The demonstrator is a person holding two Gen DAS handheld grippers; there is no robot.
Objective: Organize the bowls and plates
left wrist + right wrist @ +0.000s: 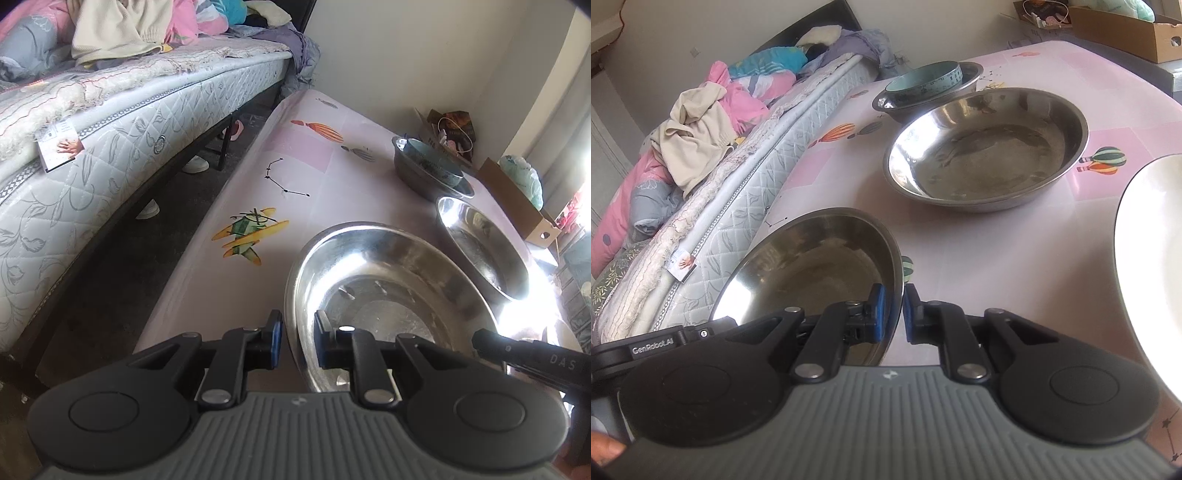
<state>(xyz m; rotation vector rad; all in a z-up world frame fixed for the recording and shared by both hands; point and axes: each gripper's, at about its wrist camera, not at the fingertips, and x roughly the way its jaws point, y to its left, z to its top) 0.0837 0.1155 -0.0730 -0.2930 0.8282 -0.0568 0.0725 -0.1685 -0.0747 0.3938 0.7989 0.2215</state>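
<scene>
A wide steel bowl [388,295] [812,258] sits nearest me on the pink balloon-print table [295,166]. My left gripper [298,338] is shut on its left rim, one pad outside and one inside. My right gripper [894,314] is shut on the opposite rim, and in its view the bowl looks tilted. Behind stands a second steel bowl [480,247] [986,147]. Farther back, a third steel bowl [417,177] [897,105] holds a teal ceramic bowl [432,158] [923,81]. A white plate [1145,258] lies at the right.
A bed with a quilted mattress [110,147] [746,192] and piled bedding runs along the table's left side across a narrow floor gap. A cardboard box [517,199] [1126,29] and a bag [454,129] stand at the far right corner. A person's fingertip [605,448] shows at bottom left.
</scene>
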